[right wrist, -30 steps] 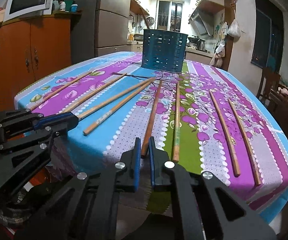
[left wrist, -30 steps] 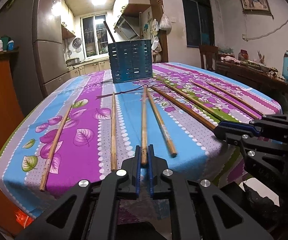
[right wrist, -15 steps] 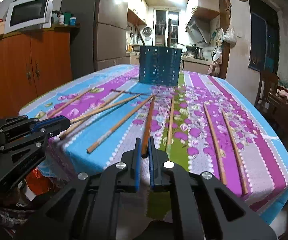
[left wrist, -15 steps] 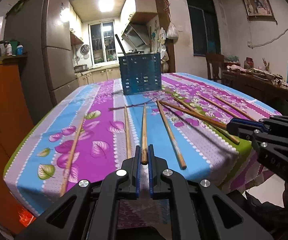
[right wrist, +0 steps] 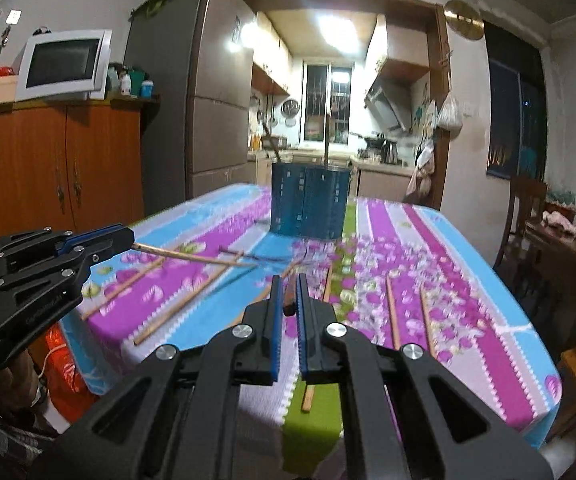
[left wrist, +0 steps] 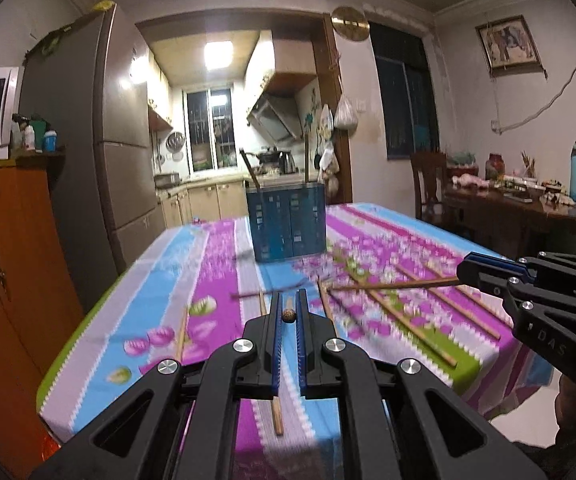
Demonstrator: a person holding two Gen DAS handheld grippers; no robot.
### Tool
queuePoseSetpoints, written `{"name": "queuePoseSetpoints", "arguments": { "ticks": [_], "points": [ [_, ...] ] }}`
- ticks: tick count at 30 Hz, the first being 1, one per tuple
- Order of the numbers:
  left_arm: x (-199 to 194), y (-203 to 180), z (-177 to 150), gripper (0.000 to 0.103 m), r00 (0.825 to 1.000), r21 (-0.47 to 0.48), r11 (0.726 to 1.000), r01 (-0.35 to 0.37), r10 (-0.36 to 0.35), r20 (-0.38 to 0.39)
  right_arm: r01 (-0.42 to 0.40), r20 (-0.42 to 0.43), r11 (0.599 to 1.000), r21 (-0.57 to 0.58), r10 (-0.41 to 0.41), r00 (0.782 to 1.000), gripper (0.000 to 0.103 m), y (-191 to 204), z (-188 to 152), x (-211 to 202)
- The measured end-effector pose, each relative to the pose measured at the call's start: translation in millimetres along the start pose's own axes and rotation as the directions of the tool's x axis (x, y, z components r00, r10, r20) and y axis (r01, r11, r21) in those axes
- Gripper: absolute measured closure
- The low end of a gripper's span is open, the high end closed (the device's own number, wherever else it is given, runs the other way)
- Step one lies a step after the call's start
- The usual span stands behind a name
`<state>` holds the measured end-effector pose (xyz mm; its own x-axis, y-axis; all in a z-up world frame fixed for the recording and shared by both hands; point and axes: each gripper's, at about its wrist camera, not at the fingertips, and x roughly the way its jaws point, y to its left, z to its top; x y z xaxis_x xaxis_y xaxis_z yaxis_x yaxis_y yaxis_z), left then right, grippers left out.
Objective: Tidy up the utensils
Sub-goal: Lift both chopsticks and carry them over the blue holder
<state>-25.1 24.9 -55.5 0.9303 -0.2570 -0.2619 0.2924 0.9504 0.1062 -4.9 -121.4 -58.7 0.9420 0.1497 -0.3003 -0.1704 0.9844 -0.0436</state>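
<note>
Both grippers have risen since a second ago, each lifting a chopstick's near end off the floral tablecloth (left wrist: 216,264). Left gripper (left wrist: 288,314) pinches one wooden chopstick (left wrist: 288,315) end-on between pressed fingers. Right gripper (right wrist: 287,300) pinches another chopstick (right wrist: 288,305) likewise. More chopsticks (right wrist: 393,312) lie scattered on the cloth. At the far end stands a blue perforated utensil holder (left wrist: 290,222).
</note>
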Motion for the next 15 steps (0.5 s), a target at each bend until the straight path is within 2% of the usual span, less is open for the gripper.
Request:
{"name": "queuePoseSetpoints", "arguments": {
  "ticks": [7,15],
  "points": [
    [-5,8,33,0.095,0.997,-0.019,0.999,0.03,-0.029,0.072,-0.013,0.076,1.0,0.006,0.013,0.997,0.098,-7,27,-7],
    [5,11,62,0.095,0.992,-0.026,0.997,0.076,-0.072,0.104,-0.067,0.125,0.995,0.068,0.058,0.99,0.098,-27,60,5]
  ]
}}
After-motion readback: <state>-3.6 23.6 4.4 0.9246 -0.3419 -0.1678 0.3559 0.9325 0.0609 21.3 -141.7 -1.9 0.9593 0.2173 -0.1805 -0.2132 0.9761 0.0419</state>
